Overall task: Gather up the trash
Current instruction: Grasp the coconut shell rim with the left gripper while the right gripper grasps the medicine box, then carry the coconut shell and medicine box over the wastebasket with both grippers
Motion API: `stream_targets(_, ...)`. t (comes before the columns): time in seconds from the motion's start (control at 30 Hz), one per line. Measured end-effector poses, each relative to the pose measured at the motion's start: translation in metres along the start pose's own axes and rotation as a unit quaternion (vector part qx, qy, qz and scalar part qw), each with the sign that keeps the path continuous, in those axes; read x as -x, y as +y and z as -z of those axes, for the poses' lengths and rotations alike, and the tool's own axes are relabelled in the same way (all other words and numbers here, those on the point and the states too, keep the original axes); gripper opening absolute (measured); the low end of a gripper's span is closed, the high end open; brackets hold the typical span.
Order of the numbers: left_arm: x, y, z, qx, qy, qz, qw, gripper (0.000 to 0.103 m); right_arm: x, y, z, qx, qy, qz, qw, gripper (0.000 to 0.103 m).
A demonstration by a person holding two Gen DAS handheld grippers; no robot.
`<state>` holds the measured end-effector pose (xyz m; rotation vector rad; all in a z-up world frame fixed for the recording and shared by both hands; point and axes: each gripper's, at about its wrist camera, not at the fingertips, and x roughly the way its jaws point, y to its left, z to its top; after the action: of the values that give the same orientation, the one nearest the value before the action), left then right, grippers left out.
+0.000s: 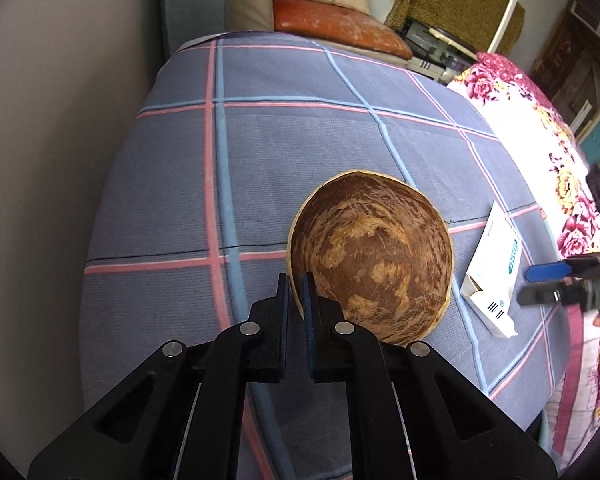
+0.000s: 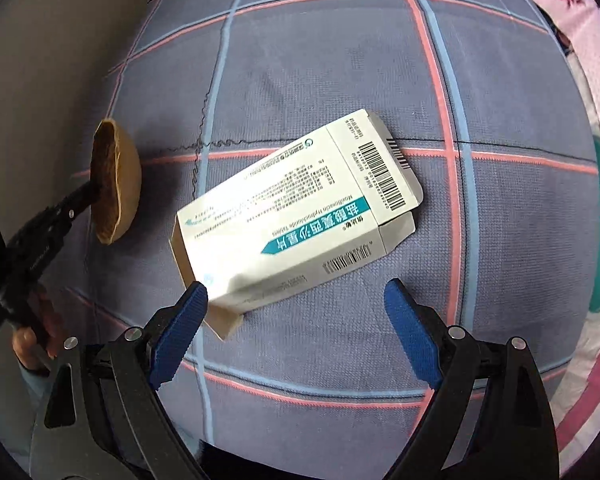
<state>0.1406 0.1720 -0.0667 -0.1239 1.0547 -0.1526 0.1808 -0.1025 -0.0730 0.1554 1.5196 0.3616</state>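
My left gripper point(image 1: 296, 280) is shut on the rim of a brown wooden bowl point(image 1: 370, 256) and holds it tilted on edge over the checked bedsheet point(image 1: 260, 140). The bowl point(image 2: 114, 184) and left gripper point(image 2: 88, 196) also show at the left of the right wrist view. An empty white medicine box point(image 2: 300, 216) with open flaps lies on the sheet; it also shows in the left wrist view point(image 1: 494, 268). My right gripper point(image 2: 296, 300) is open, its blue pads point(image 2: 180, 332) just short of the box's near end, straddling it.
A floral quilt point(image 1: 540, 140) runs along the bed's right side. A wall point(image 1: 60, 160) borders the left side. Cushions point(image 1: 332, 12) and clutter lie beyond the far end of the bed.
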Motion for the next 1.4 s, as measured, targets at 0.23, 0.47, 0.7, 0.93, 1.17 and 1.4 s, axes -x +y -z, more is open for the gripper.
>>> stream_targets(0.23,0.005,0.016,0.003,0.015,-0.007,0.011,0.9998,0.033,-0.011,0.018,-0.032,-0.041,0.004,0.03,0.999,0.086)
stream_targets(0.47,0.012,0.028,0.004,0.021,-0.023,0.011,0.9995,0.058,-0.029,0.047,-0.051,-0.025,0.012,0.08,0.996,0.087)
stream_targets(0.7,0.008,0.03,0.001,0.024,-0.014,0.03,0.9992,0.062,-0.038,0.056,-0.049,0.005,0.005,0.096,0.995,0.086)
stream_targets(0.93,-0.011,0.014,-0.005,0.003,0.008,0.039,0.9992,0.063,-0.026,0.047,-0.033,0.022,-0.008,0.068,0.997,0.072)
stream_targets(1.17,-0.014,-0.007,-0.003,-0.007,0.015,0.039,0.9991,0.015,-0.009,0.028,-0.015,0.027,-0.023,0.061,0.997,0.071)
stream_targets(1.4,-0.001,-0.031,-0.006,-0.004,-0.012,0.023,0.9997,0.008,0.021,0.004,0.001,0.012,-0.07,0.058,0.996,0.071)
